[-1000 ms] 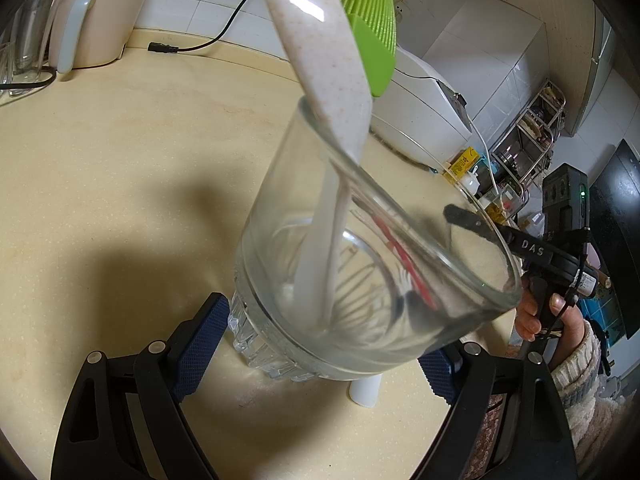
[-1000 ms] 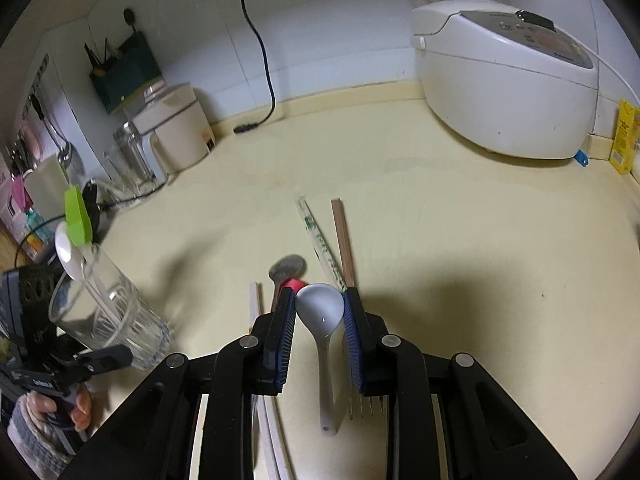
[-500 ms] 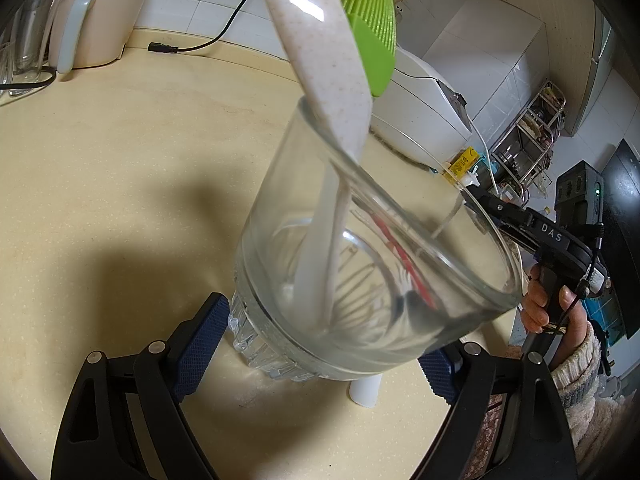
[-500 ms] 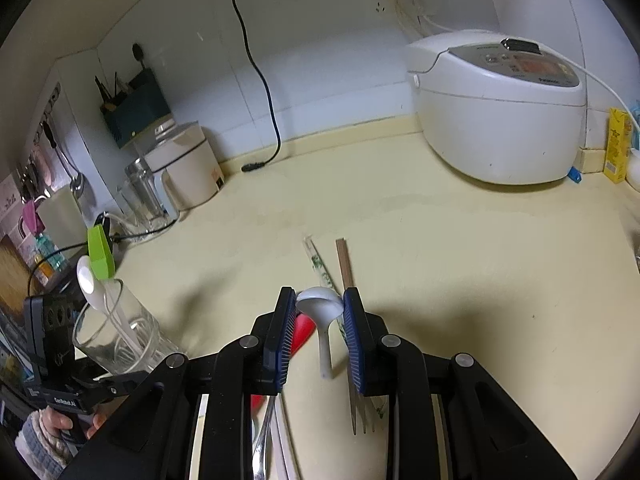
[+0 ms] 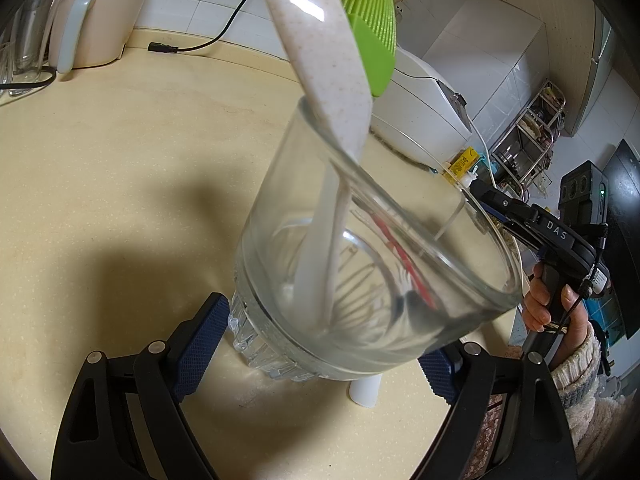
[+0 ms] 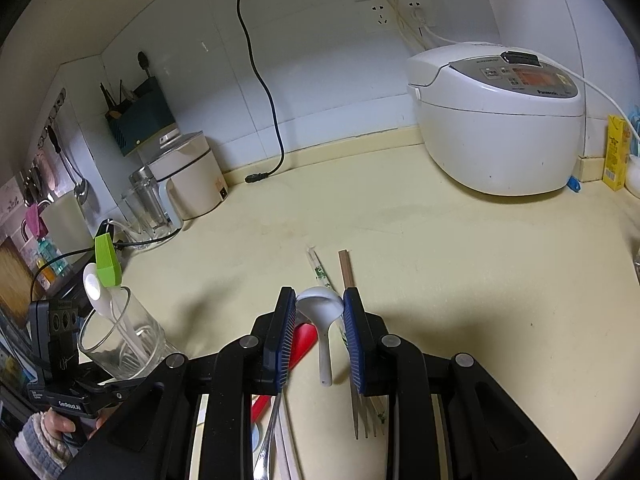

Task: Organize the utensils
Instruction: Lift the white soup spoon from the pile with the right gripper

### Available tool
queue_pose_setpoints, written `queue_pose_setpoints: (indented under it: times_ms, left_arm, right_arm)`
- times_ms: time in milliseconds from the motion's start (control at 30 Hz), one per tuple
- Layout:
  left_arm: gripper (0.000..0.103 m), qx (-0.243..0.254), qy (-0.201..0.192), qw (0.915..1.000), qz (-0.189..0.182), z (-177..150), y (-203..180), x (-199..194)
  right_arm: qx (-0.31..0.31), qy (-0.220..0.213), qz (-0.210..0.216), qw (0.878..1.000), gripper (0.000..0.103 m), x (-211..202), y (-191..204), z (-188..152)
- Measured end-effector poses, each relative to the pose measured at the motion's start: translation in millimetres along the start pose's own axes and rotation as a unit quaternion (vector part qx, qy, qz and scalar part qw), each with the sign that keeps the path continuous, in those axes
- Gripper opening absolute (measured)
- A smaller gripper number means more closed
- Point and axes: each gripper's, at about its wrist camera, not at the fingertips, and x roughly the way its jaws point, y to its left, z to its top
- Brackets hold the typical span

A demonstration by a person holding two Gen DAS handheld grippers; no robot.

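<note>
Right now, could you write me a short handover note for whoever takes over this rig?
Left gripper: shut on the glass, holding it tilted.
Right gripper: shut on the white spoon by its bowl, lifted off the counter.
Done: pale spatula and green brush already stand in the glass.
Left: drop in the white spoon, then the fork, chopsticks, red utensil and the rest on the counter.

My left wrist camera looks forward and downward along my left fingers, very close to the glass [image 5: 360, 264], with the rice cooker [image 5: 424, 120] behind. My right wrist camera faces the countertop [image 6: 460, 248] and back wall from farther off. Both views share the glass [image 6: 120, 336], rice cooker [image 6: 496, 120] and countertop [image 5: 100, 168].
</note>
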Motion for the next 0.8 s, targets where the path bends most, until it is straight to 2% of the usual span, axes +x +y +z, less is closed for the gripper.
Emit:
queue_pose_setpoints:
  times_ms: [800]
  left_arm:
    - [0.09,0.0,0.0,1.0,0.0,0.0,-0.1,0.1]
  right_arm:
    - [0.0,0.001,-0.002,1.0,0.025,-1.0,1.0,-2.3]
